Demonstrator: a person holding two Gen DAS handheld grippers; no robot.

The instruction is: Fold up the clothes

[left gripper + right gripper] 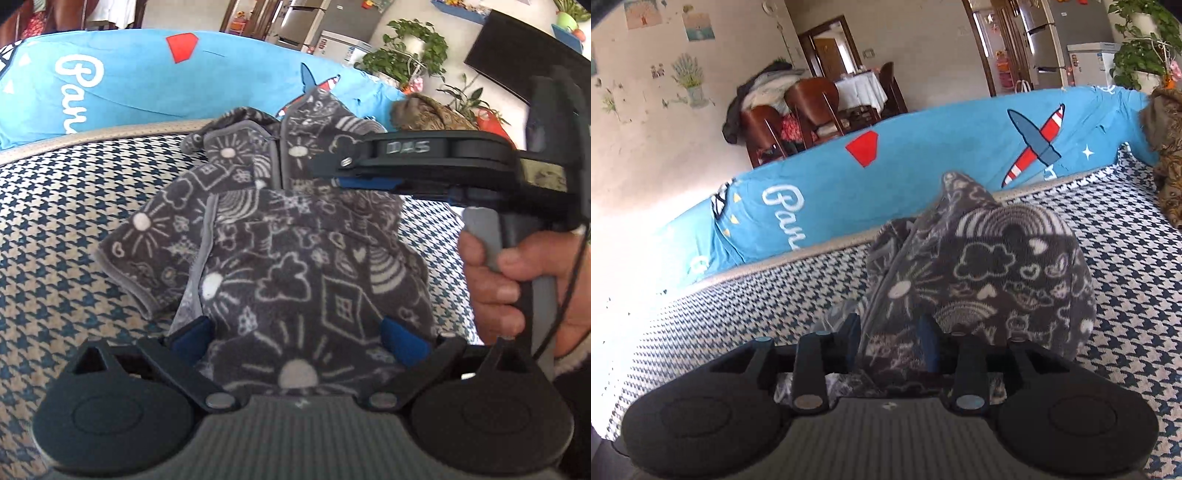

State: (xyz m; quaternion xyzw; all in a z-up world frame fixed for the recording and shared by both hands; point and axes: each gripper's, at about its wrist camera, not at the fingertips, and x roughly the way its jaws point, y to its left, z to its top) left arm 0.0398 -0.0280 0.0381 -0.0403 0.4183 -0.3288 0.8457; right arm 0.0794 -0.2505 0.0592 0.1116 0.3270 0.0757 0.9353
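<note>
Two hand-held grippers are on one grey printed fleece garment [295,258], which lies bunched on the houndstooth sofa seat [74,221], in front of the blue cover [147,81] on the backrest. Nearest, the left hand-held gripper [299,336] has its blue pads wide apart, with the near hem between them; whether they pinch it I cannot tell. Farther along, the right hand-held gripper [332,173], held in a hand [517,277], reaches in from the side near the collar; its jaws stand partly open, with a raised ridge of fleece between them and not clearly clamped.

The likely failure is that this raised fold slips out and slumps, because thick fleece springs back and the jaws are loose. Uneven pulls could also skew the fold.

As far as the bunching lets me judge, the long axis runs from the near hem away toward the backrest, collar end farthest, a short sleeve [136,254] sticking out to the left
</note>
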